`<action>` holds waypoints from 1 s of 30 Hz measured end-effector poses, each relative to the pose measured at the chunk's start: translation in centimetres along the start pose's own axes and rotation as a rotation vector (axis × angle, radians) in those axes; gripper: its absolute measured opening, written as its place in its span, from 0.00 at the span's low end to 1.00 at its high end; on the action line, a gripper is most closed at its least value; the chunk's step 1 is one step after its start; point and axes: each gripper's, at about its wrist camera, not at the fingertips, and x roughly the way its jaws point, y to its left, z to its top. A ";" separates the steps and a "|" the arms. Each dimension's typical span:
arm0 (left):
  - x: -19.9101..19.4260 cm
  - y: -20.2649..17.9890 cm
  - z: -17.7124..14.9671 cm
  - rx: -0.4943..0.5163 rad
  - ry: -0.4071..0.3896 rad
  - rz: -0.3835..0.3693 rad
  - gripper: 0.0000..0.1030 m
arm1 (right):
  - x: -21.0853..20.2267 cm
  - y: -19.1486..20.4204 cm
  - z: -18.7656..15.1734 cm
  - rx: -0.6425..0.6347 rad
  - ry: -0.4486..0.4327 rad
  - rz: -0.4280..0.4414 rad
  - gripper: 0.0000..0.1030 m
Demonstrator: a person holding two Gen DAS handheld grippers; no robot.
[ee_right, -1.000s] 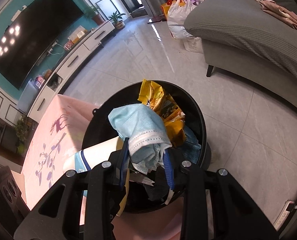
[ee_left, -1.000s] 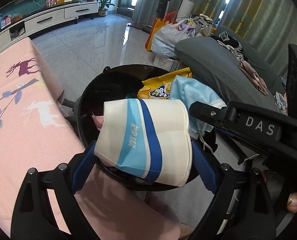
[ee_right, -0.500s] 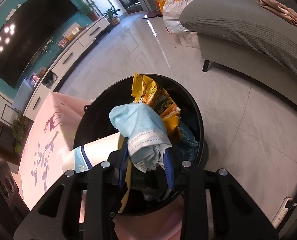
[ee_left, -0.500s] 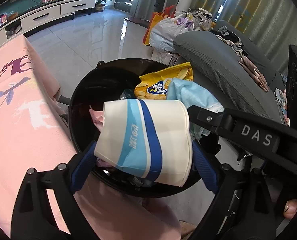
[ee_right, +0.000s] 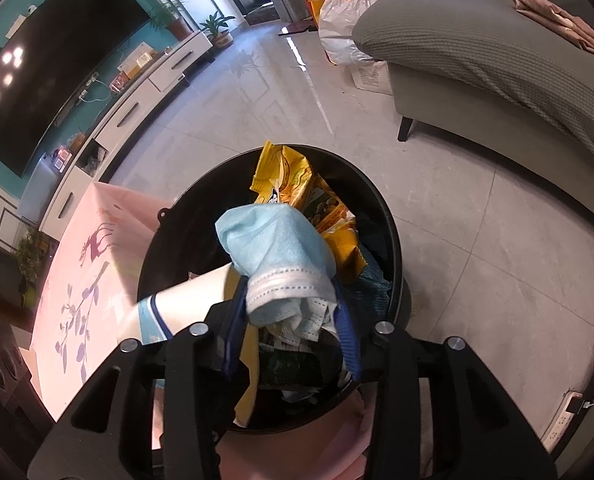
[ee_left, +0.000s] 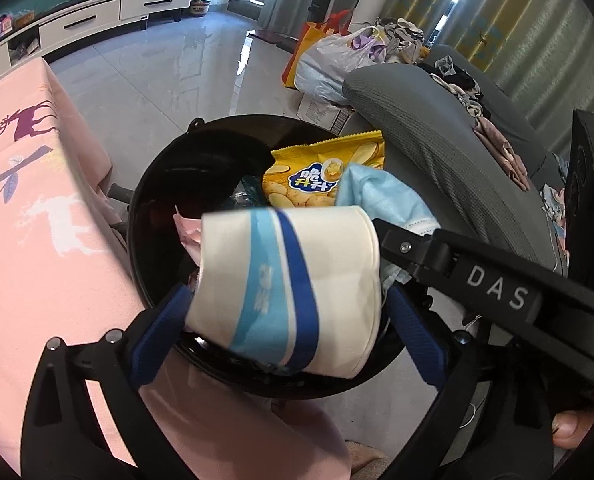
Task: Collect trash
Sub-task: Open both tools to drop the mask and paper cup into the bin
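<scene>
Fig.: both grippers over bin (ee_left: 165,184). Left gripper (ee_left: 289,320) jaws spreading, paper cup (ee_left: 289,292) loosened since a sec ago. Right gripper (ee_right: 293,328) jaws parting round face mask (ee_right: 273,252). Both items about to drop into the bin.

I am counting one black trash bin (ee_left: 201,148), and I am seeing one yellow chip bag (ee_left: 317,176) in it. I am counting one paper cup (ee_left: 289,292) with blue stripes and one blue face mask (ee_right: 273,248). I am looking at two grippers, one left gripper (ee_left: 289,328) and one right gripper (ee_right: 293,328). I am also noting one pink tablecloth (ee_left: 29,208), one grey sofa (ee_right: 497,52) and one television (ee_right: 49,80).
</scene>
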 end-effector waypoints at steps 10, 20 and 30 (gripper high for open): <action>-1.9 0.1 -0.1 -0.020 -0.027 -0.029 0.97 | -1.2 0.0 0.1 0.008 -0.022 0.023 0.61; -7.4 -0.6 -0.2 0.008 -0.125 -0.003 0.97 | -5.0 -0.1 0.4 0.012 -0.125 0.060 0.80; -14.2 -1.1 -1.8 0.031 -0.255 0.151 0.97 | -9.7 0.5 0.0 -0.042 -0.266 0.013 0.97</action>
